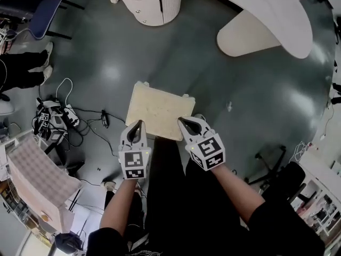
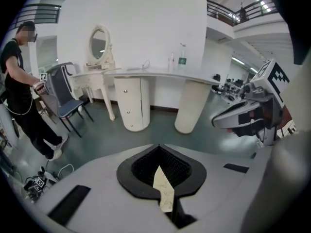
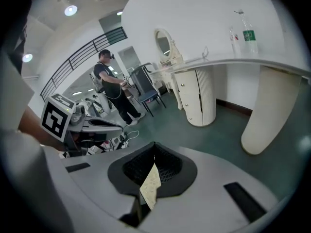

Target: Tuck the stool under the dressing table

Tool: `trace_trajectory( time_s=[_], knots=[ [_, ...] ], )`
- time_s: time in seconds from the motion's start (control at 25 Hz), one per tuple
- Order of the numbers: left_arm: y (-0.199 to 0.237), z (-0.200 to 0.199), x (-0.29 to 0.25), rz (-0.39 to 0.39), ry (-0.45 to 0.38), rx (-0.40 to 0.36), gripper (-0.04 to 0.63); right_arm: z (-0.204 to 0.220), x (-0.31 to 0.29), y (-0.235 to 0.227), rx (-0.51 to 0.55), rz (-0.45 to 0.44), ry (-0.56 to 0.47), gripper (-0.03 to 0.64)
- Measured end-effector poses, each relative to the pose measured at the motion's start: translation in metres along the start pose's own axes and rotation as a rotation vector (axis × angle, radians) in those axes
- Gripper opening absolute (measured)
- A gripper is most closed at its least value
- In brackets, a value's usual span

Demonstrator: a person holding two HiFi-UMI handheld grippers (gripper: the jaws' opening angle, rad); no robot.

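Note:
In the head view the stool (image 1: pixel 159 110), with its cream square seat, stands on the grey floor just ahead of me. My left gripper (image 1: pixel 139 125) hangs over the seat's near left corner and my right gripper (image 1: pixel 184 122) over its near right corner; both are shut and hold nothing. The white dressing table top (image 1: pixel 272 4) curves across the far right, on a cream leg (image 1: pixel 246 37) and a ribbed drawer pedestal (image 1: pixel 152 1). A sliver of the seat (image 2: pixel 163 191) shows through the slit of the left gripper (image 2: pixel 159 146), and likewise the seat (image 3: pixel 149 184) below the right gripper (image 3: pixel 154 143).
Cables and a power strip (image 1: pixel 64 116) lie on the floor at left, near a person's legs (image 1: pixel 24 68) and a blue chair (image 1: pixel 42 15). A cardboard box (image 1: pixel 40 183) sits at the lower left. A black chair base (image 1: pixel 269 164) stands at right. A bottle (image 2: pixel 182 61) stands on the table.

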State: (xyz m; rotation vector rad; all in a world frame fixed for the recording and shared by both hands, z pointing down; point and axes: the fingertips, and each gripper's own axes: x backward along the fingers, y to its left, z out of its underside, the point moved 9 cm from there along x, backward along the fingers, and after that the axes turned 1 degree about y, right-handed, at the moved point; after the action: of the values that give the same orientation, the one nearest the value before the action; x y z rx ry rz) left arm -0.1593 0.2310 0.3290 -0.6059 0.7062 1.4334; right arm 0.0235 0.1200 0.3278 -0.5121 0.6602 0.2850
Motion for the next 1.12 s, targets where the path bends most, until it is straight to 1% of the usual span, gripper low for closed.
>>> trace_trajectory(
  time_s=[0.24, 0.4, 0.52, 0.6, 0.76, 0.8, 0.84, 0.88, 0.96, 1.0, 1.04, 1.12],
  knots=[
    [0.030, 0.041, -0.056, 0.071, 0.139, -0.045, 0.005, 0.046, -0.017, -0.011, -0.117, 0.073, 0.043, 0.006],
    [0.042, 0.068, -0.095, 0.089, 0.228, -0.085, 0.006, 0.078, -0.035, -0.025, -0.188, 0.097, 0.064, 0.006],
    [0.046, 0.091, -0.116, 0.103, 0.292, -0.093, 0.006, 0.112, -0.048, -0.036, -0.241, 0.111, 0.094, 0.006],
    [0.055, 0.103, -0.126, 0.100, 0.325, -0.088, 0.006, 0.133, -0.057, -0.041, -0.276, 0.125, 0.118, 0.008],
    [0.073, 0.123, -0.145, 0.064, 0.391, -0.064, 0.006, 0.170, -0.070, -0.049, -0.335, 0.145, 0.174, 0.016],
    [0.077, 0.129, -0.148, 0.063, 0.410, -0.058, 0.020, 0.178, -0.072, -0.050, -0.356, 0.144, 0.185, 0.067],
    [0.082, 0.134, -0.151, 0.064, 0.429, -0.052, 0.078, 0.185, -0.075, -0.051, -0.376, 0.143, 0.193, 0.130],
    [0.086, 0.138, -0.155, 0.064, 0.444, -0.050, 0.109, 0.192, -0.077, -0.054, -0.394, 0.144, 0.199, 0.141],
    [0.094, 0.144, -0.162, 0.065, 0.469, -0.053, 0.114, 0.206, -0.083, -0.059, -0.434, 0.160, 0.205, 0.149],
    [0.098, 0.147, -0.167, 0.069, 0.483, -0.051, 0.128, 0.214, -0.086, -0.062, -0.459, 0.166, 0.206, 0.157],
    [0.102, 0.151, -0.171, 0.079, 0.502, -0.041, 0.154, 0.221, -0.090, -0.066, -0.487, 0.168, 0.209, 0.161],
    [0.108, 0.157, -0.179, 0.114, 0.544, -0.014, 0.209, 0.234, -0.098, -0.073, -0.539, 0.159, 0.212, 0.192]
  ],
)
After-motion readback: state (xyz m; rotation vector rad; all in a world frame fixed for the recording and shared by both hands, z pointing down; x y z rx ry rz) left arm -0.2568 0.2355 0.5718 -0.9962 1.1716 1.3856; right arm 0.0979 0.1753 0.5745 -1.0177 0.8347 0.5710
